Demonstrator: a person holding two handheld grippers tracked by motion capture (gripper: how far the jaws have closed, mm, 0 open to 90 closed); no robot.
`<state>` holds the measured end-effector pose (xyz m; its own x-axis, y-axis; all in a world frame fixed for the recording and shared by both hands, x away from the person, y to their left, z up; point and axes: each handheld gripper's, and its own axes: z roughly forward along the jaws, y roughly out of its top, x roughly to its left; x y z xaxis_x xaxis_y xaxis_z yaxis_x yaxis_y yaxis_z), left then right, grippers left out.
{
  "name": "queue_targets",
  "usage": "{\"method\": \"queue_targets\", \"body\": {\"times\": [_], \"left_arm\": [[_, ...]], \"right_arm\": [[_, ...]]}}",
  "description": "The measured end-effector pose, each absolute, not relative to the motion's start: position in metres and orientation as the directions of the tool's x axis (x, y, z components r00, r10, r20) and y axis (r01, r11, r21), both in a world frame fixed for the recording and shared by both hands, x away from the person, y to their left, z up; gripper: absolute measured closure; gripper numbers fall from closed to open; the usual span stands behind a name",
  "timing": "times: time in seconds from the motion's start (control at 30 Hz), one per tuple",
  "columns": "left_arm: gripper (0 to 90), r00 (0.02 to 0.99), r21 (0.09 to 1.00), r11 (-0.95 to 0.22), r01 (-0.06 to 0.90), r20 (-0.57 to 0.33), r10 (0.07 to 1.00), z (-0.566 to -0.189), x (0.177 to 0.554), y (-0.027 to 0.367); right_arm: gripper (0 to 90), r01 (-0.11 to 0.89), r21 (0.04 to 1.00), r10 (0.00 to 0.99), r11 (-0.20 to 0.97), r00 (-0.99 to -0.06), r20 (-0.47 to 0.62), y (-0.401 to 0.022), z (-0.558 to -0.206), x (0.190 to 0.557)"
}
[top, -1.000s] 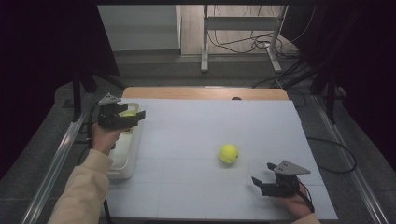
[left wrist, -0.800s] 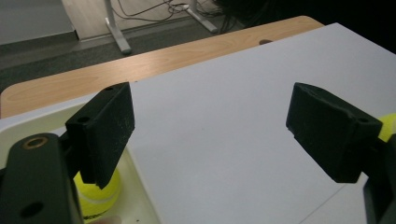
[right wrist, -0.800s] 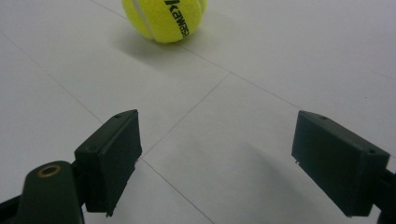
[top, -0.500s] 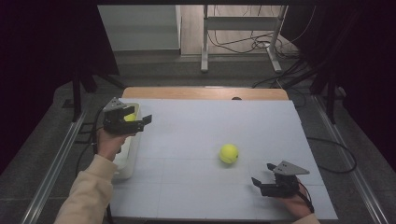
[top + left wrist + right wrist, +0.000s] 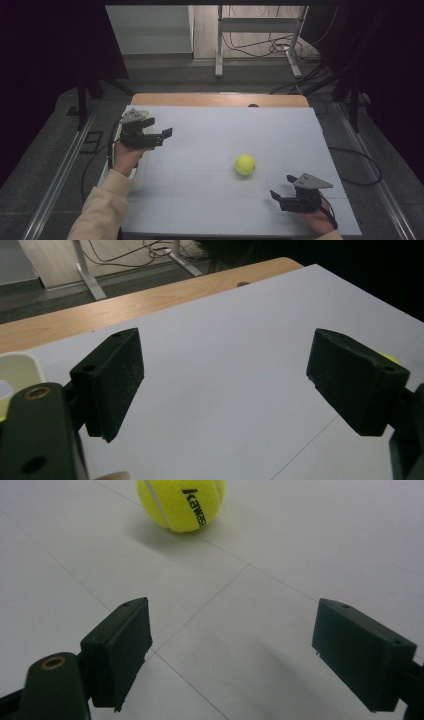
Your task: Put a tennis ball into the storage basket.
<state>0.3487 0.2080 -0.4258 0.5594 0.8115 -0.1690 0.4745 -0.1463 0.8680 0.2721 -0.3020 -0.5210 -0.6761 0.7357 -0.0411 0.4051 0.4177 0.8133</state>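
Note:
A yellow tennis ball (image 5: 245,164) lies on the white table top (image 5: 220,130), right of centre. My left gripper (image 5: 163,137) hovers above the table's left part, jaws pointing right toward the ball, open and empty. In the left gripper view its jaws (image 5: 225,360) frame bare white surface, and a sliver of the ball (image 5: 389,360) peeks past the right jaw. My right gripper (image 5: 281,187) rests low near the front right corner, open, nothing between its jaws. The right gripper view (image 5: 232,625) has the ball (image 5: 180,502) a short way ahead, with black lettering on it.
A white tray (image 5: 139,175) sits along the table's left edge, under my left hand; its corner (image 5: 17,371) appears in the left gripper view. A wooden strip (image 5: 215,99) runs along the far edge. Dark floor, cables and stand legs lie beyond.
My left gripper has moved right, away from the tray and out over the white surface. The right gripper and the ball have stayed put.

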Motion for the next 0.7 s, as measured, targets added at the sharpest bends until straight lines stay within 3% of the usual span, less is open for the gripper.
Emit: {"method": "queue_targets", "body": {"times": [0.7], "left_arm": [[16.0, 0.634, 0.870, -0.177, 0.461, -0.184, 0.751, -0.432, 0.351, 0.172]], "right_arm": [[16.3, 0.408, 0.813, 0.738, 0.416, -0.674, -0.039, -0.304, -0.521, 0.272]]}}
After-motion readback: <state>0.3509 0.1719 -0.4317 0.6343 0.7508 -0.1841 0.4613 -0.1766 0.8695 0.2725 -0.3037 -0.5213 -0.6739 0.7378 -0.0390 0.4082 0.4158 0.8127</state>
